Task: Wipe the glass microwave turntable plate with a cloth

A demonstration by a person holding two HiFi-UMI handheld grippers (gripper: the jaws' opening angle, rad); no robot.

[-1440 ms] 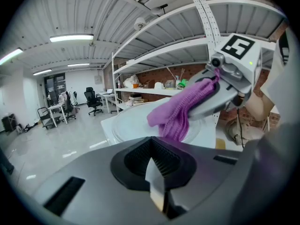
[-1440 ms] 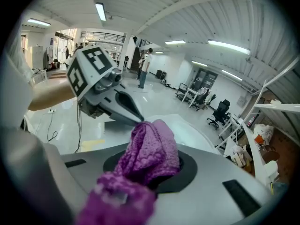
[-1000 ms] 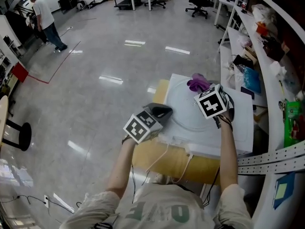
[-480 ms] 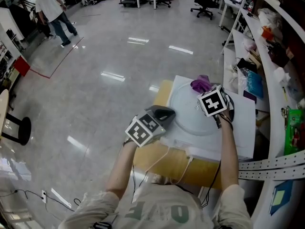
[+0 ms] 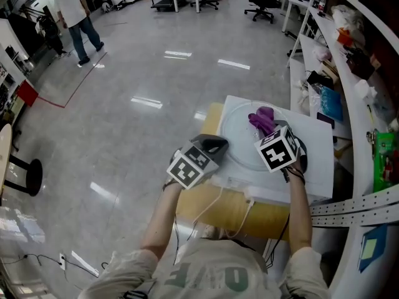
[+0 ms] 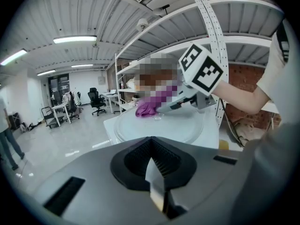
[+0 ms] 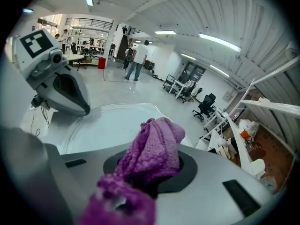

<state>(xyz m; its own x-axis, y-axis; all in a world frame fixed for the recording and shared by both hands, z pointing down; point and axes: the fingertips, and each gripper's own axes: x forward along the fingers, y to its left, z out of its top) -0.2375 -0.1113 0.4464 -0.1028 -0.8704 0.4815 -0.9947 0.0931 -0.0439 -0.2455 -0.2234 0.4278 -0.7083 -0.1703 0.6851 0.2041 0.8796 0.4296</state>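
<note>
Cloth (image 5: 262, 119) is now further onto the glass plate (image 5: 240, 139). A second ago it sat bunched at the far rim, upper centre of the head view; it has since been dragged toward frame centre, so it covers the middle-right of the glass. I read that as a wipe stroke in progress, with most of the plate not yet covered.

Right tool (image 5: 267, 131) is clamped on the cloth: its own view shows purple fabric bunched between the jaws and spilling over the front. It has pulled back toward the person along with the cloth.

Left tool (image 5: 212, 145) has barely shifted. Jaws are pressed together, and I can't make out anything between them. Its tip sits at the plate's left rim, probably steadying it; can't confirm contact.

Plate: round, clear, raised rim, lying flat on the white worktop (image 5: 315, 161), right of frame centre. No obvious smears visible at this resolution. Cloth is a textured purple knit, wadded rather than spread flat, so I'd guess the contact patch is small and it'll need several passes.
</note>
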